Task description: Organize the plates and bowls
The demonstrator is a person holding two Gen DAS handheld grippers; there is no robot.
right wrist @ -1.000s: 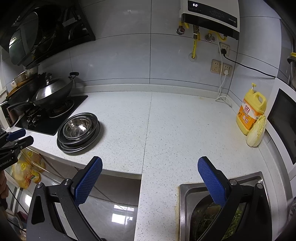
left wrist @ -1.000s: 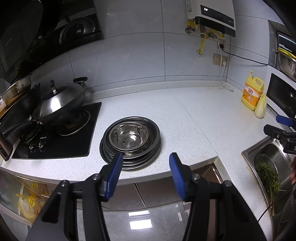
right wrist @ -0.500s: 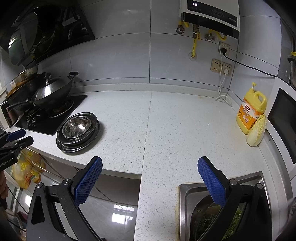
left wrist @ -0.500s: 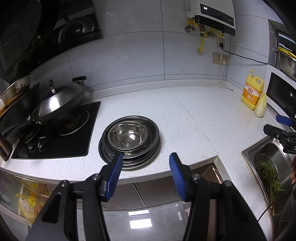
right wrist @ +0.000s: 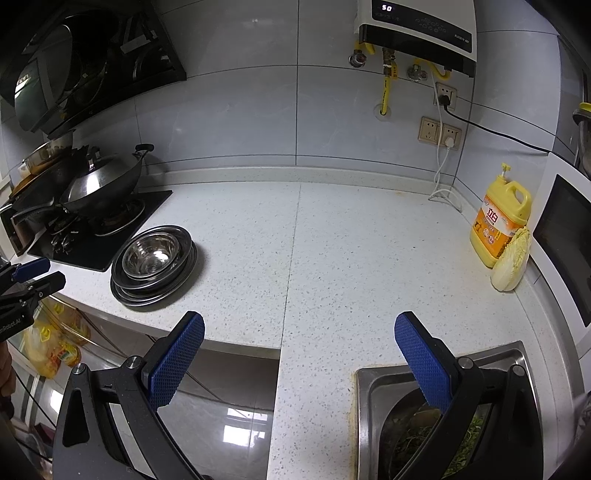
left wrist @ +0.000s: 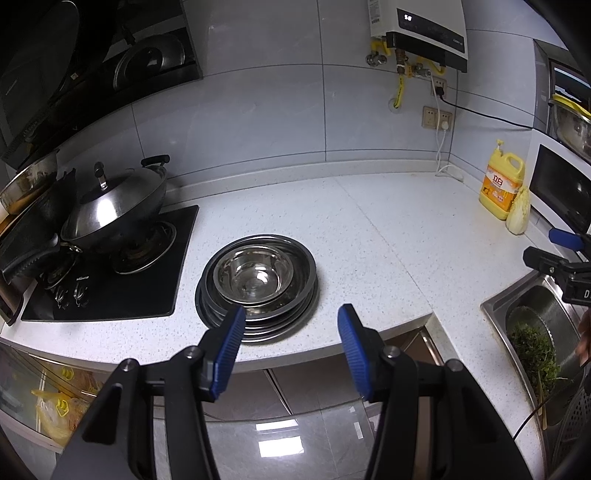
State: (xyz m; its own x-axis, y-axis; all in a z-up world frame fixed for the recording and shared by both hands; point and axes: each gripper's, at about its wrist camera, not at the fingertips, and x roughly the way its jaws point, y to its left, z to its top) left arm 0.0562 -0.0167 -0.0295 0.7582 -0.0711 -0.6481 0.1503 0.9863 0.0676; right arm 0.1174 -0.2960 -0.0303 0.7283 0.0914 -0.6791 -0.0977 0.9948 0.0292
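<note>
Plates (left wrist: 255, 321) sit stacked with a steel bowl (left wrist: 255, 275) on top, near the countertop (left wrist: 369, 236) edge beside the stove (left wrist: 110, 280). Our left gripper (left wrist: 290, 332) hangs wide open, holding nothing. Right view: right gripper (right wrist: 297, 339) spread wide too, empty, over the sink (right wrist: 373, 384) corner.

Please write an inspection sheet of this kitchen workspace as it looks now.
Surface: white speckled countertop, L-shaped.
Job's things: steel bowl nested on a stack of steel plates, beside the stove.
Clutter: yellow detergent bottle, cabbage, lidded wok.
Grippers: left gripper open, empty, before the stack; right gripper open, empty, near the sink.
Cables: black and white cords from wall sockets.
Surroundings: water heater, greens in sink.
</note>
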